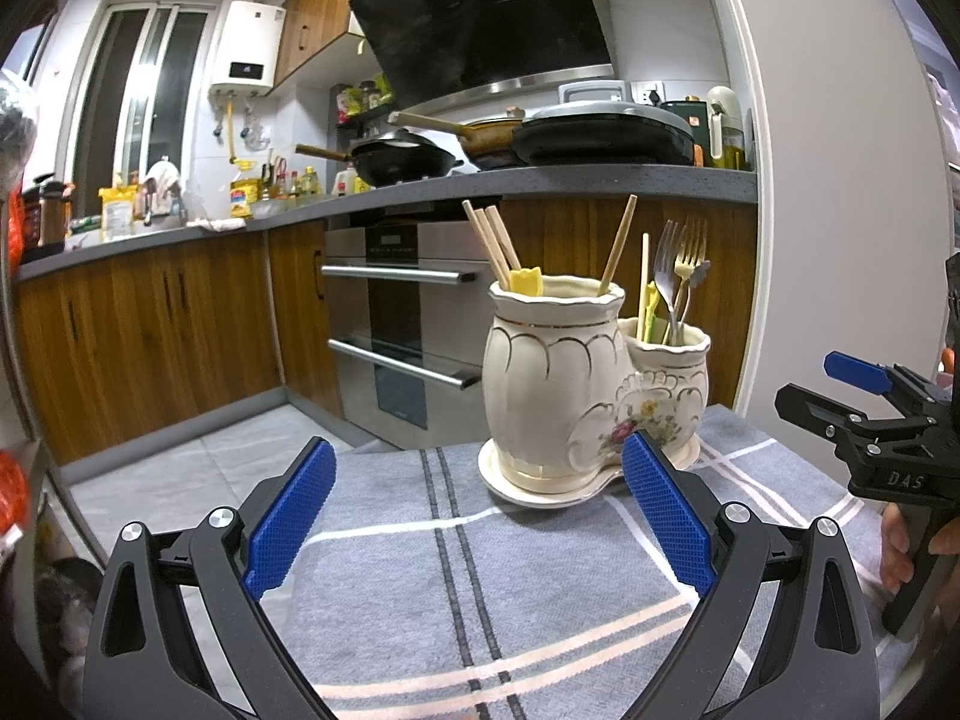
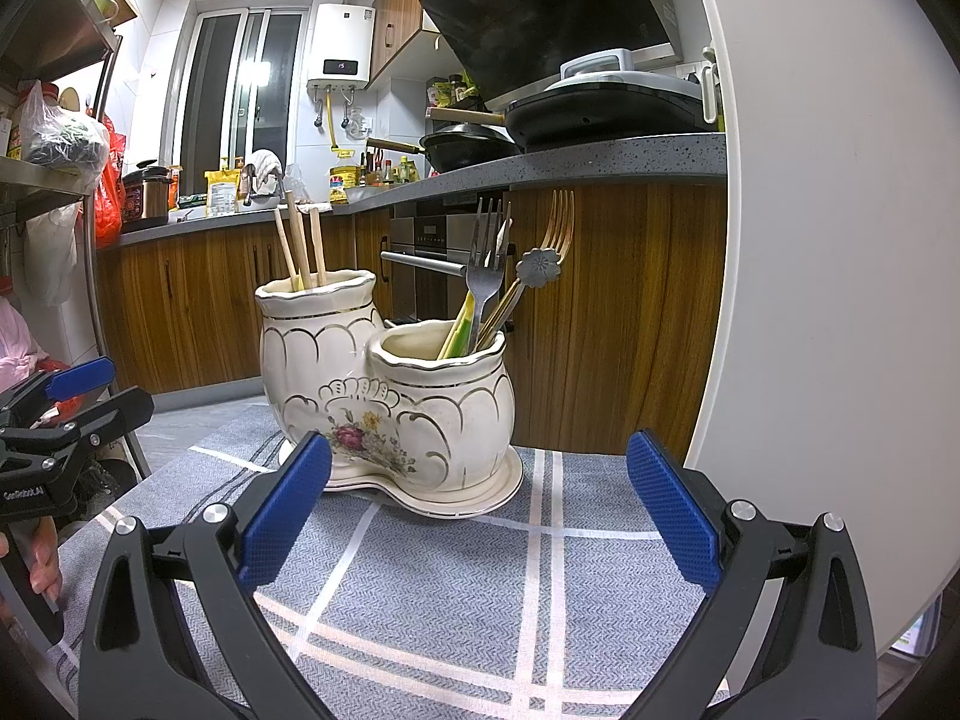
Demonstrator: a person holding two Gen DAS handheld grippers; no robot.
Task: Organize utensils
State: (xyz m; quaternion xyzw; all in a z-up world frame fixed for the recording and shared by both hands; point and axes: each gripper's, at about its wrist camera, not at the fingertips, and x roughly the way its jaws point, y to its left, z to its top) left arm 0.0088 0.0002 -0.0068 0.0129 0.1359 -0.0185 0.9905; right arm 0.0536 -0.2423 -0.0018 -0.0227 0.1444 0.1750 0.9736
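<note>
Kitchen cabinets, an oven and a pan-laden counter fill the background, and in front of them a grey plaid cloth (image 1: 456,600) covers the work surface. On that cloth, at about twelve o'clock from the right gripper and one o'clock from the left, stands a cream ceramic utensil holder (image 2: 384,396) made of two joined pots on one shared saucer. Its taller pot (image 1: 552,372) carries wooden chopsticks (image 1: 492,240) and something yellow at the rim; its shorter pot (image 2: 444,396) holds a steel fork (image 2: 485,264), a gold fork (image 2: 555,234), a flower-ended handle (image 2: 538,267) and yellow-green sticks (image 2: 459,327). Handles-down storage keeps the forks' tines clear of the pot and easy to pick out, and sorting by kind seems to be the idea, though one chopstick (image 1: 645,285) shows in the shorter pot among the forks. The left gripper (image 1: 480,516) hangs low over the cloth with its blue pads spread wide and nothing between them; the right gripper (image 2: 480,510) is likewise wide apart and empty, framing the holder's base. Each appears at the other's three or nine o'clock edge, flanking the holder, probably so either can reach a pot without crossing.
</note>
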